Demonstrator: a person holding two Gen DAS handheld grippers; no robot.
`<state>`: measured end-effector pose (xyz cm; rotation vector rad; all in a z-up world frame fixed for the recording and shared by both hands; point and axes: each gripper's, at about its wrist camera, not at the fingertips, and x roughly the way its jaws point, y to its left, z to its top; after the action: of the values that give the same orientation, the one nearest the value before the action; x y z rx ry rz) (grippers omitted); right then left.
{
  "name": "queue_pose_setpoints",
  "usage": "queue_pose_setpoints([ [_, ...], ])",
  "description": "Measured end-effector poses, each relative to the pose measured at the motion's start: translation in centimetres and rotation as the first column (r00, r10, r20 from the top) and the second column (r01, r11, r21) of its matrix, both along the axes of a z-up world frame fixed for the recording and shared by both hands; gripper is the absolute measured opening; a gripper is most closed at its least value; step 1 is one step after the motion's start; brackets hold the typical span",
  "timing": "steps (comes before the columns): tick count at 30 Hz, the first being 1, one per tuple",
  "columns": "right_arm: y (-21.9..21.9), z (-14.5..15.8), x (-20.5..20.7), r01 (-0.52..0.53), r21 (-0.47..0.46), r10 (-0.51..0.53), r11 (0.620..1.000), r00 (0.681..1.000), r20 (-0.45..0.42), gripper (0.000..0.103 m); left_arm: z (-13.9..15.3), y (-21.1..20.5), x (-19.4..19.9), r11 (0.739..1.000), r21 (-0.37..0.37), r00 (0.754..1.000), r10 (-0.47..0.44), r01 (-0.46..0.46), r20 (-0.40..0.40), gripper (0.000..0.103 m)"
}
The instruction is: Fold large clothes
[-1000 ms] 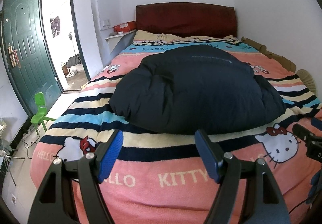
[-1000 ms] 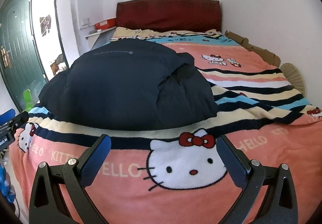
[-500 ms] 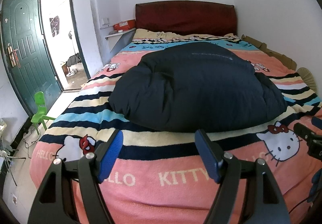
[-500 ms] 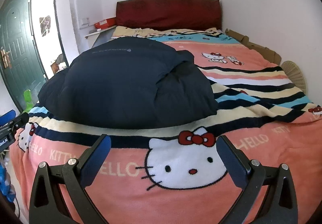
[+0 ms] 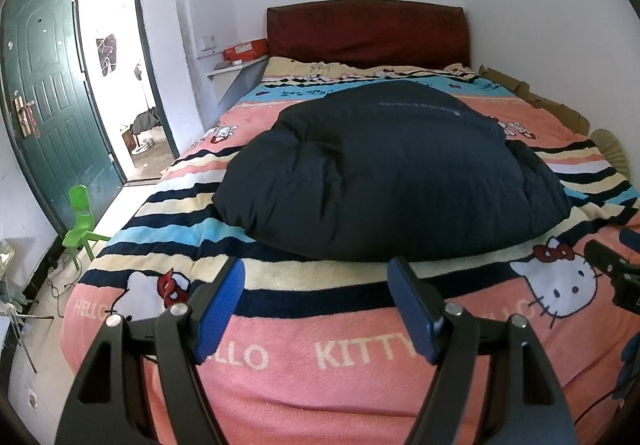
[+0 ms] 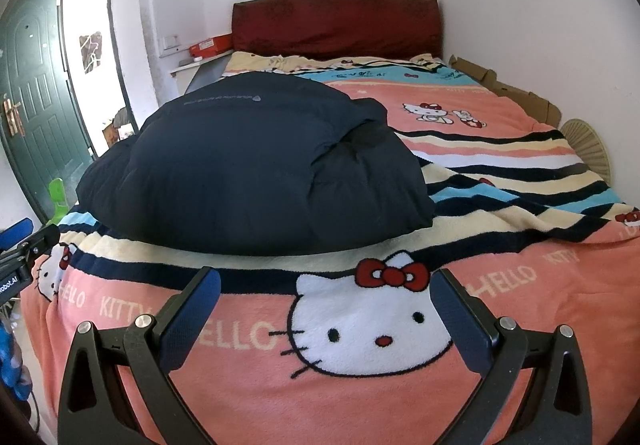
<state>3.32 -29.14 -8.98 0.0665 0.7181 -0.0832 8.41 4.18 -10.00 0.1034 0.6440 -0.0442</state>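
Two tools hang over the foot edge of the bed (image 5: pixel 360 385), both with blue pads spread wide and nothing between them; neither touches the blanket or the garment. The left tool (image 5: pixel 316 309) faces the near hem of the dark padded jacket (image 5: pixel 384 173), which lies in a bulky, already doubled-over mound across the middle of the bed, nearer the door-side edge than the wall-side edge. The right tool (image 6: pixel 326 319) points at bare blanket by the cat face, with the jacket's right-hand end ahead and to its left. The main risk, as I judge it, is the padding: thick and springy, it may puff back open when a fold is let go, or a pinch may catch only the slippery outer shell so that the layers slide apart. A low grab could also take the fleecy blanket (image 6: pixel 520 173) along with the hem, dragging it into the fold.
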Motion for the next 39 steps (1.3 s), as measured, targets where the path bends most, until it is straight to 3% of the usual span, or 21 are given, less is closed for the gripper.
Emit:
queue_pose_setpoints([
  [39, -0.2, -0.34, -0.13, 0.002, 0.005, -0.001, 1.0, 1.0, -0.004, 0.103, -0.48, 0.08, 0.21, 1.0, 0.008, 1.0, -0.026, 0.026, -0.01, 0.072],
])
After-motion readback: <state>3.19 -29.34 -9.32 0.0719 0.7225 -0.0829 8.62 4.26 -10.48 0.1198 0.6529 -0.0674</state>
